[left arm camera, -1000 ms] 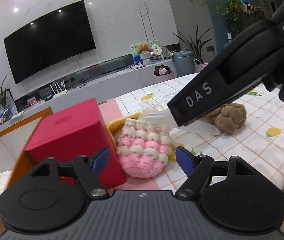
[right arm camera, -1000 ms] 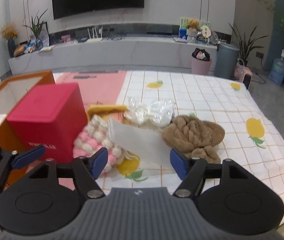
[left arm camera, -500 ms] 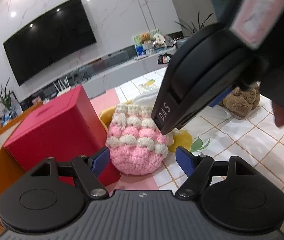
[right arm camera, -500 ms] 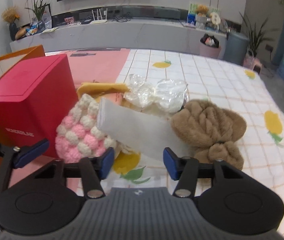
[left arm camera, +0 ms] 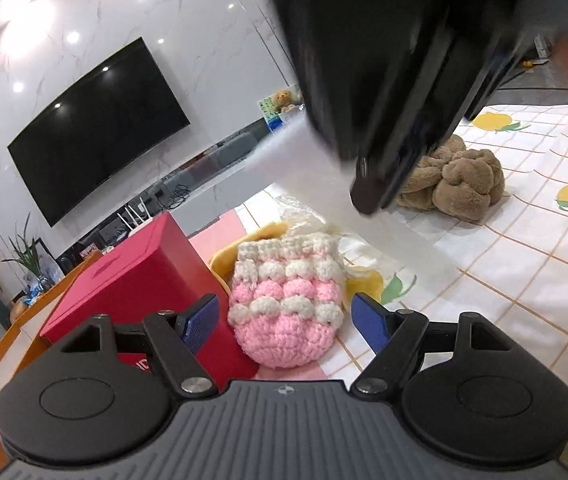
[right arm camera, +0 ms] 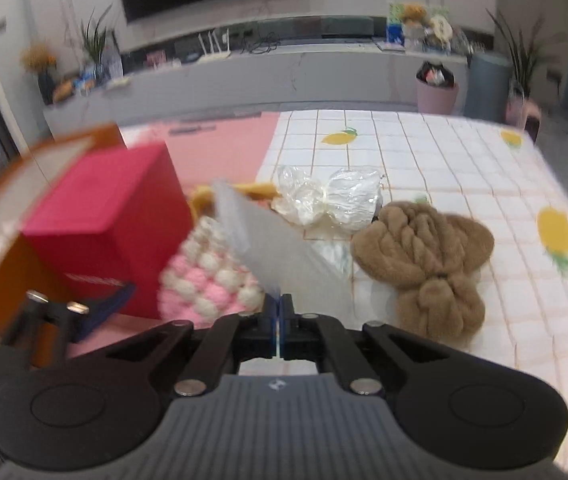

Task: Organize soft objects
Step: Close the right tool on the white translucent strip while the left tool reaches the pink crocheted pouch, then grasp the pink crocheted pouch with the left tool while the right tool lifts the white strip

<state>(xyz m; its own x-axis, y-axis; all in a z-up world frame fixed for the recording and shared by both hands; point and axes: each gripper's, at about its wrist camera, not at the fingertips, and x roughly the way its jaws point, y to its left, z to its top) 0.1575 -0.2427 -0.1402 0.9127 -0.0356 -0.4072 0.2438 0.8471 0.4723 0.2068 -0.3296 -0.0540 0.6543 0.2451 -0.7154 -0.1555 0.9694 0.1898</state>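
My right gripper [right arm camera: 280, 320] clamped on white cloth [right arm camera: 272, 252], lifted at 12 o'clock over pink crochet pouch [left arm camera: 284, 304]. My left gripper [left arm camera: 284, 320] spread apart, pouch between fingers. Risk: thin pinch slips, or trailing cloth drags pouch against red box [left arm camera: 140, 276] at 10 o'clock.

White cloth [right arm camera: 272, 248] in jaws (pinched)

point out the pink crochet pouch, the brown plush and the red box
pink crochet pouch [left arm camera: 284, 312], left wrist view, middle of its knitted body
brown plush [right arm camera: 423, 248], right wrist view, upper lobe
red box [left arm camera: 132, 280], left wrist view, top face
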